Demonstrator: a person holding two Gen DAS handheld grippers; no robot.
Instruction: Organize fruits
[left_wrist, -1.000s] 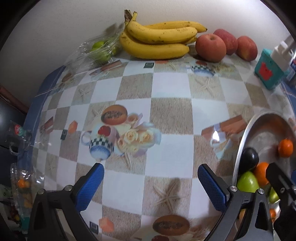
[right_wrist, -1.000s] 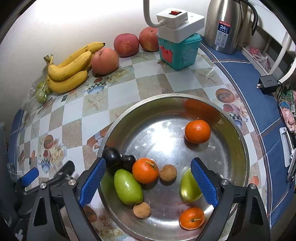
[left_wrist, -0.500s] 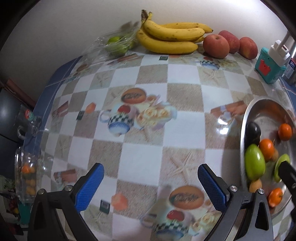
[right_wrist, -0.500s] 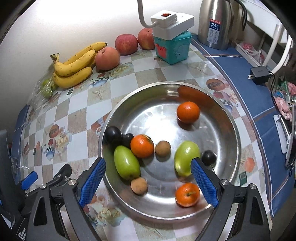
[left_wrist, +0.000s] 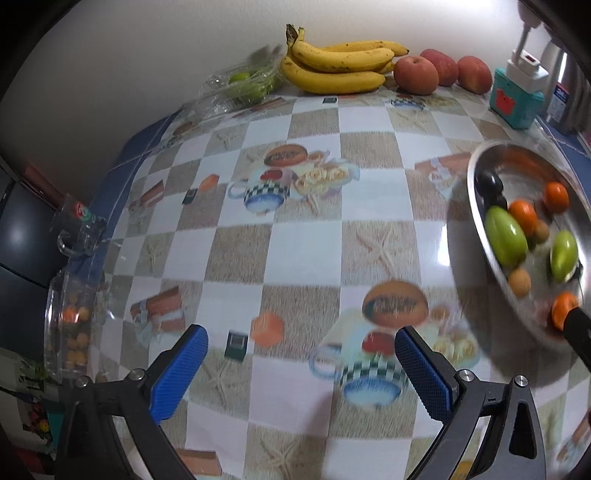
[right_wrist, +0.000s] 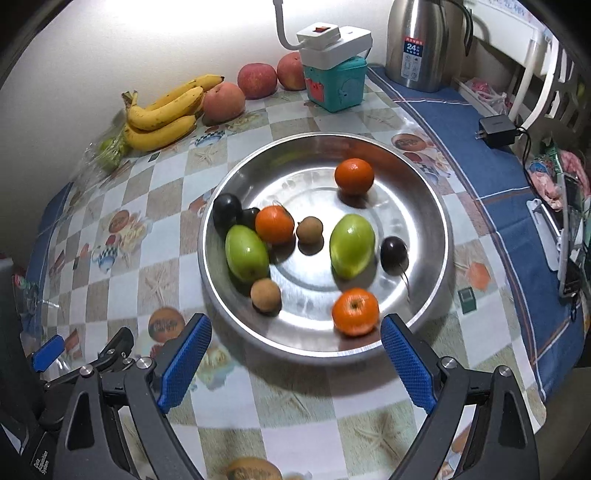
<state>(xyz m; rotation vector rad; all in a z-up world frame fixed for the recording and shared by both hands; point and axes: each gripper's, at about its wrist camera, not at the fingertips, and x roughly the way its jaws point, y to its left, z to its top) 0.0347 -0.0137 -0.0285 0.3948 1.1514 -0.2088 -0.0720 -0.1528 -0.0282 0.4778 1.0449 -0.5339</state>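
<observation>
**Fruit in the bowl, both tongs spread wide**

While the small fruits sit mixed in the steel bowl (right_wrist: 439, 206), no fruit is held by either tool. Three oranges lie in it: one at the far side (right_wrist: 354, 175), one near the middle (right_wrist: 274, 224) and one at the near rim (right_wrist: 355, 311). Two green fruits (right_wrist: 246, 252) (right_wrist: 351, 245) lie between them, with two little brown fruits (right_wrist: 309, 230) (right_wrist: 265, 295) and dark plums (right_wrist: 226, 209) (right_wrist: 393, 251).

Farther back, by the wall, are the bananas (right_wrist: 166, 110), three apples (right_wrist: 223, 100) and a clear bag of green fruit (right_wrist: 110, 149).

The right gripper (right_wrist: 295, 362) hangs just in front of the bowl, tongs spread and pinching nothing. The left gripper (left_wrist: 301, 369) hangs over the checked tablecloth (left_wrist: 303, 251), well to the side of the bowl, tongs spread and holding nothing too.

This could be a sorting job still to go, or one that is done; the pictures do not say which. If more sorting is wanted, a round fruit needs a soft, centred pinch so it does not roll.

The kettle (right_wrist: 421, 40) has a blue label that reads "24". The other words on it are too small to read.
</observation>
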